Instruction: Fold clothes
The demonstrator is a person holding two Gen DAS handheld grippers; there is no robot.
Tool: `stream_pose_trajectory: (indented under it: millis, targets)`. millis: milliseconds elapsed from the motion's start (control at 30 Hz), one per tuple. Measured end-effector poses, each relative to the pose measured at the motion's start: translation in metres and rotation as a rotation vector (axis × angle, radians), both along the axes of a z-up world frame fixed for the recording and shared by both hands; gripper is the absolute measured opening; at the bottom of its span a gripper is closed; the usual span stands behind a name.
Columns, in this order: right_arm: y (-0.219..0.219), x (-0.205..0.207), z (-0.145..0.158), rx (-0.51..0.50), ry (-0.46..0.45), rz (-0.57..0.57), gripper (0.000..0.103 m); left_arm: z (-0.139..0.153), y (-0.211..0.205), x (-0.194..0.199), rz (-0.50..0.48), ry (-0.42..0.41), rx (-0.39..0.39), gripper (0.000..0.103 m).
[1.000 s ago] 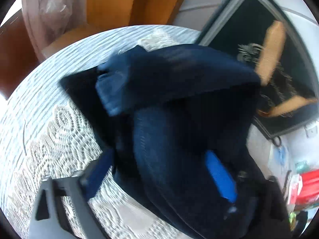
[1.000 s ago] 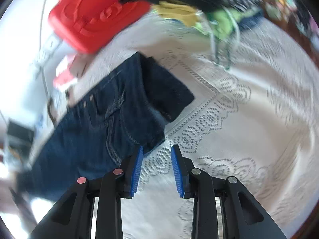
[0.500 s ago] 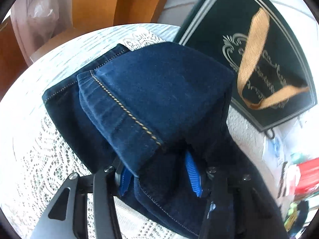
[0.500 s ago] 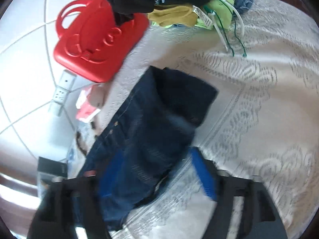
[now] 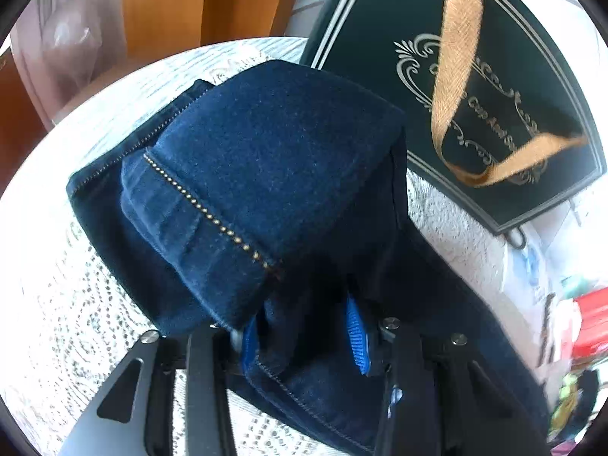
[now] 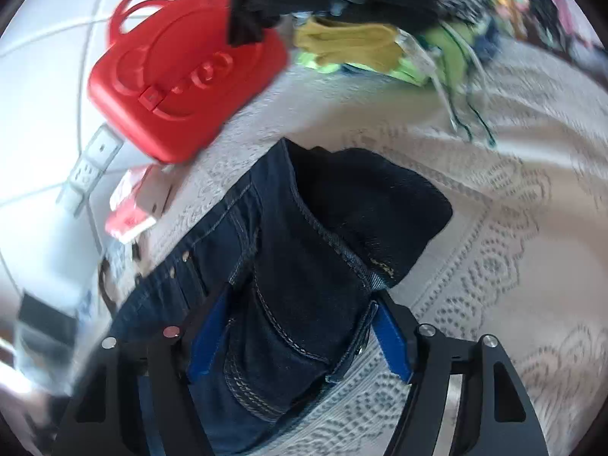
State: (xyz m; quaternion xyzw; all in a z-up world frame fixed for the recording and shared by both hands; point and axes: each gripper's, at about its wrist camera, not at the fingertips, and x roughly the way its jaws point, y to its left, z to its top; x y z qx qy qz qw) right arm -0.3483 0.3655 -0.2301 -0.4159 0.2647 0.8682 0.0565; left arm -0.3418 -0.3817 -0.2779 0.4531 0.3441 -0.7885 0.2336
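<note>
Dark blue jeans (image 5: 266,174) lie on a white lace tablecloth (image 5: 57,304). In the left wrist view a leg with a gold-stitched hem is folded up over the rest, and my left gripper (image 5: 304,336) has its blue pads closed on bunched denim below that hem. In the right wrist view the waist end of the jeans (image 6: 304,266) with thick seams lies between the wide-apart blue pads of my right gripper (image 6: 300,338), whose jaws straddle the cloth without pinching it.
A dark green bag with tan handles (image 5: 494,95) stands behind the jeans. A red plastic case (image 6: 182,76) and a pile of mixed clothes (image 6: 380,38) lie at the far side. A wooden chair (image 5: 171,3) stands beyond the table edge.
My left gripper closed on the jeans and lifted a leg over the rest. My right gripper opened wide and moved forward, so the waist end now lies between its pads.
</note>
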Motion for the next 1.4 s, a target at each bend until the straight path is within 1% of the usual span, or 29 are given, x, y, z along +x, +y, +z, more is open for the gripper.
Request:
stream_pose_trajectory:
  millis: [33, 100, 200, 233, 267, 300, 333, 367, 467, 533, 600, 633, 667, 700, 733, 833, 900, 933, 1000, 1033, 1067, 1100, 1133, 1167, 1233, 1267, 1300, 1333, 1400]
  targets:
    - [-0.006, -0.005, 0.001, 0.033, -0.012, 0.026, 0.084, -0.001, 0.000, -0.002, -0.014, 0.028, 0.012, 0.054]
    - [-0.020, -0.019, 0.001, 0.086, -0.061, 0.064, 0.103, -0.002, 0.002, -0.003, -0.051, 0.059, 0.022, 0.063]
    - [-0.031, -0.030, -0.003, 0.173, -0.132, 0.044, 0.103, -0.002, 0.012, -0.012, -0.065, 0.027, -0.039, 0.063]
    - [-0.032, -0.032, -0.004, 0.186, -0.146, 0.041, 0.102, -0.001, 0.015, -0.014, -0.060, 0.011, -0.061, 0.055]
    - [-0.032, -0.032, -0.003, 0.200, -0.164, 0.038, 0.093, -0.001, 0.019, -0.015, -0.039, -0.033, -0.105, 0.047]
    - [-0.031, -0.031, 0.000, 0.218, -0.180, 0.029, 0.064, 0.000, 0.020, -0.015, -0.020, -0.060, -0.126, 0.025]
    - [-0.030, -0.025, 0.006, 0.230, -0.178, 0.026, 0.056, -0.001, 0.021, -0.013, -0.015, -0.045, -0.108, 0.008]
    - [-0.032, -0.018, 0.016, 0.218, -0.138, 0.060, 0.040, -0.004, 0.020, -0.009, -0.003, -0.004, -0.042, 0.008]
    - [-0.051, -0.014, 0.023, 0.341, -0.109, 0.163, 0.038, -0.007, 0.021, -0.009, -0.005, 0.033, -0.072, 0.008]
    - [-0.041, -0.024, 0.003, 0.290, -0.155, 0.142, 0.048, -0.005, 0.022, -0.012, -0.015, 0.016, -0.066, 0.008]
    - [-0.031, -0.026, -0.003, 0.239, -0.113, 0.088, 0.054, 0.001, 0.019, -0.013, -0.009, -0.007, -0.055, 0.007]
    - [-0.036, -0.029, -0.002, 0.272, -0.140, 0.099, 0.053, 0.008, 0.017, -0.006, -0.001, 0.005, -0.066, 0.004]
    - [-0.041, -0.032, 0.001, 0.309, -0.171, 0.124, 0.042, 0.026, 0.017, 0.008, 0.015, 0.027, -0.105, 0.004]
    - [-0.042, -0.031, 0.008, 0.310, -0.175, 0.142, 0.034, 0.049, 0.005, 0.037, 0.014, 0.061, -0.118, 0.004]
    - [-0.041, -0.029, 0.021, 0.281, -0.146, 0.146, 0.031, 0.070, 0.008, 0.055, 0.009, 0.110, -0.133, 0.004]
    - [-0.031, 0.000, 0.077, 0.192, -0.005, 0.181, 0.024, 0.118, 0.023, 0.101, -0.008, 0.147, -0.206, 0.004]
    - [-0.018, 0.026, 0.117, 0.140, 0.082, 0.216, 0.023, 0.141, 0.029, 0.148, 0.003, 0.192, -0.208, 0.004]
    - [-0.007, 0.039, 0.133, 0.120, 0.121, 0.235, 0.023, 0.151, 0.020, 0.151, 0.016, 0.197, -0.199, 0.004]
    - [0.011, 0.053, 0.146, 0.112, 0.146, 0.270, 0.023, 0.152, 0.020, 0.190, 0.033, 0.185, -0.134, 0.005]
    - [0.024, 0.056, 0.145, 0.098, 0.129, 0.295, 0.024, 0.149, 0.033, 0.197, 0.032, 0.171, -0.108, 0.008]
    - [0.040, 0.056, 0.136, 0.072, 0.093, 0.327, 0.026, 0.132, 0.038, 0.209, 0.034, 0.115, -0.094, 0.008]
    - [0.049, 0.051, 0.124, 0.071, 0.058, 0.357, 0.032, 0.120, 0.048, 0.214, 0.014, 0.066, -0.086, 0.013]
    - [0.061, 0.045, 0.100, 0.113, -0.017, 0.369, 0.038, 0.096, 0.059, 0.218, -0.006, -0.001, -0.074, 0.021]
    - [0.066, 0.037, 0.080, 0.141, -0.100, 0.366, 0.050, 0.067, 0.064, 0.224, -0.011, -0.120, -0.038, 0.024]
    - [0.078, 0.030, 0.032, 0.151, -0.329, 0.334, 0.050, 0.049, 0.069, 0.240, 0.022, -0.186, -0.012, 0.024]
    - [0.078, 0.034, 0.025, 0.134, -0.340, 0.332, 0.050, 0.050, 0.073, 0.253, 0.042, -0.190, -0.030, 0.028]
    - [0.077, 0.040, 0.024, 0.137, -0.314, 0.340, 0.051, 0.054, 0.076, 0.262, 0.051, -0.196, -0.060, 0.045]
    - [0.073, 0.047, 0.027, 0.163, -0.285, 0.350, 0.052, 0.062, 0.080, 0.270, 0.052, -0.199, -0.102, 0.068]
    - [0.070, 0.054, 0.032, 0.190, -0.260, 0.358, 0.054, 0.079, 0.087, 0.285, 0.046, -0.158, -0.169, 0.086]
